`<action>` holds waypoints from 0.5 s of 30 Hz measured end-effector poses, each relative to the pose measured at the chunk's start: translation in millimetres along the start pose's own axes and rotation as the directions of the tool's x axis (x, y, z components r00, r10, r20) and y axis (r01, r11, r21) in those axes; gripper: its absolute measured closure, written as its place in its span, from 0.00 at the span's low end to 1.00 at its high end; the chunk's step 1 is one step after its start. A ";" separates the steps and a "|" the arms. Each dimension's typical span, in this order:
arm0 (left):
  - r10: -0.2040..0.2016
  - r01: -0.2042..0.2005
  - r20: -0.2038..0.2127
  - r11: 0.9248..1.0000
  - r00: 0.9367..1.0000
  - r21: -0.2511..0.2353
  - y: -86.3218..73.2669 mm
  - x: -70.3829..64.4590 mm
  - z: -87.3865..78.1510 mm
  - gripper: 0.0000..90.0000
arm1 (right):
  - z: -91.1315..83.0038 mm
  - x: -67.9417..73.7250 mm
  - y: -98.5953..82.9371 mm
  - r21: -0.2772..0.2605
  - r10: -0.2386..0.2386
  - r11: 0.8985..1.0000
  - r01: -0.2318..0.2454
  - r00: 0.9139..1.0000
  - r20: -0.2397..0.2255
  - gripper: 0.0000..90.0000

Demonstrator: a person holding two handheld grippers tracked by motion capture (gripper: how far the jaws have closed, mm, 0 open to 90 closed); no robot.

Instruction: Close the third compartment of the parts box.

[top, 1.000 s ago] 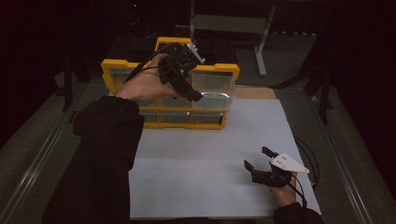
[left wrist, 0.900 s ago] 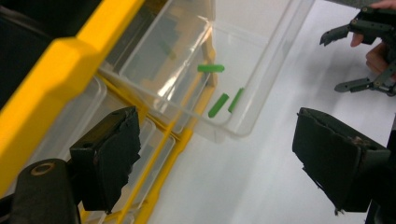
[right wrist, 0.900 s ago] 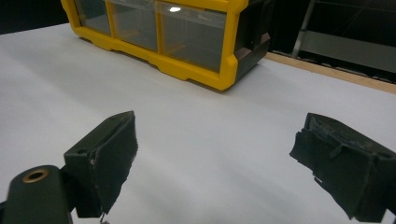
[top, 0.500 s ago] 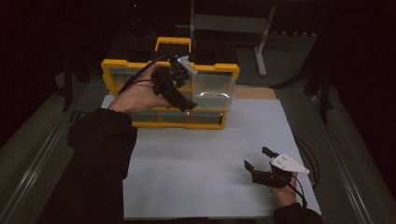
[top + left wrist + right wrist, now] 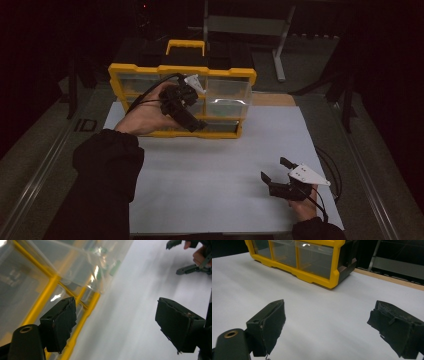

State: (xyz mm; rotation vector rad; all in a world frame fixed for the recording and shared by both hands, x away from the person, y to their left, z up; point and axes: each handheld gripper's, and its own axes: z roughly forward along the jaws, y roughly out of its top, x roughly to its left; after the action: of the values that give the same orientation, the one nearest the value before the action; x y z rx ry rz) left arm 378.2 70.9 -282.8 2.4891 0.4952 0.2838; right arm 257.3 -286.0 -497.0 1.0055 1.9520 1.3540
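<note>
A yellow organizer case (image 5: 225, 74) with a clear lid and a handle lies flat at the back of the white sheet (image 5: 220, 165). My left gripper (image 5: 194, 116) hovers over the case's front edge, open, with nothing between its jaws. In the left gripper view its pads (image 5: 58, 323) straddle the case's yellow rim (image 5: 82, 322) and bare sheet. My right gripper (image 5: 275, 169) rests low on the sheet at the near right, open and holding nothing. In the right gripper view the right gripper (image 5: 327, 325) points toward the case (image 5: 312, 260), well short of it.
Small green parts (image 5: 113, 266) show blurred through the case lid. A metal stand (image 5: 280, 50) rises behind the table. A black cable (image 5: 330, 170) loops at the sheet's right edge. A raised rail (image 5: 45, 170) runs along the table's left side.
My left gripper has come back and down from over the middle of the case to its front edge. The right gripper has stayed where it was.
</note>
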 end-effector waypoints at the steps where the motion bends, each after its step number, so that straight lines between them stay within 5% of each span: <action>1: -0.004 0.004 0.008 1.000 1.000 0.002 -2.5 0.3 2.5 0.19 | 0.0 -0.1 0.0 0.000 0.000 1.000 0.000 1.000 0.000 0.13; 15: -0.035 0.035 0.063 0.999 0.997 0.003 -16.2 -5.5 18.2 0.36 | 0.7 0.3 -0.2 0.000 -0.006 1.000 0.006 1.000 0.000 0.13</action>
State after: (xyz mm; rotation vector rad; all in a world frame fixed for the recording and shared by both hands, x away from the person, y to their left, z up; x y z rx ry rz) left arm 374.1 72.0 -307.4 2.4806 0.5122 0.1901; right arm 257.6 -285.5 -497.4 0.9990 1.9539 1.3511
